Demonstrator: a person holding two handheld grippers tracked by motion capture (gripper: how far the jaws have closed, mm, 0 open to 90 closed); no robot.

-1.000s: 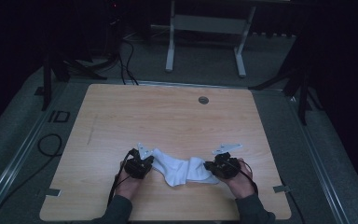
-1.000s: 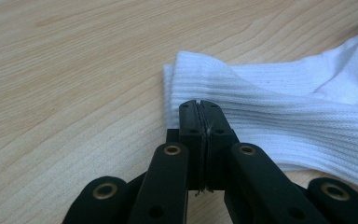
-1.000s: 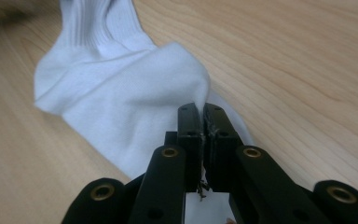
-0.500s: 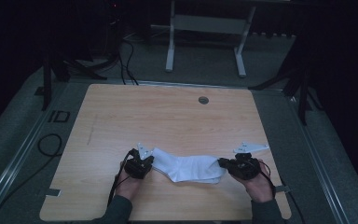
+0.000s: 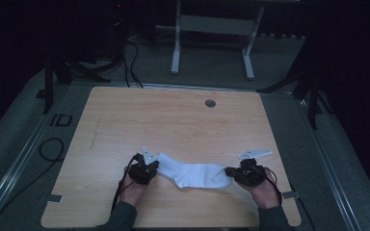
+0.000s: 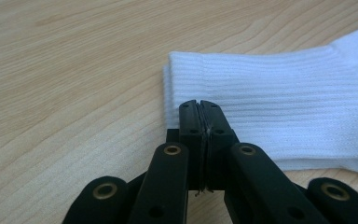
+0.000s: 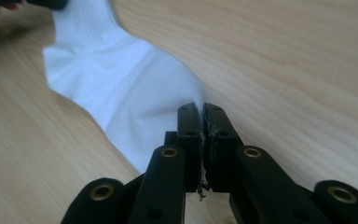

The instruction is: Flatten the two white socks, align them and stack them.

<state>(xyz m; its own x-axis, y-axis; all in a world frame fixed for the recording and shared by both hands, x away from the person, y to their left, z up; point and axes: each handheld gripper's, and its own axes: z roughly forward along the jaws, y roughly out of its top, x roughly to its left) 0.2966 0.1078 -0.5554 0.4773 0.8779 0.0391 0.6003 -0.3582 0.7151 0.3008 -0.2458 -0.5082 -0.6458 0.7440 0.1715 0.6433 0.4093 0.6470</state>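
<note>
From the high view I see the wooden bench point(image 5: 173, 125) with a white sock point(image 5: 192, 174) lying flat near its front edge, stretched from about nine o'clock to three o'clock between my two tools. The left gripper point(image 5: 150, 169) sits at the sock's nine o'clock end, the right gripper point(image 5: 230, 172) at its three o'clock end, each with a hand behind it coming in from six o'clock. A small round grommet point(image 5: 210, 103) lies in the bench top toward twelve o'clock, well apart from the sock. Past the bench, at twelve o'clock, a grey stand point(image 5: 212, 33) rests on the floor, and cables point(image 5: 50, 150) trail at nine o'clock. In the left gripper view, my left gripper point(image 6: 199, 103) has its jaws pressed together on the ribbed cuff of the sock point(image 6: 279, 107), at the cuff's near edge; the cuff runs off toward three o'clock and lies on the bench point(image 6: 74, 70). In the right gripper view, my right gripper point(image 7: 199, 107) is likewise clamped, jaws together on the toe end of the sock point(image 7: 121, 84), which stretches away toward eleven o'clock across the bench point(image 7: 284, 60), its foot smooth and its ribbed leg bending off at the far end.
</note>
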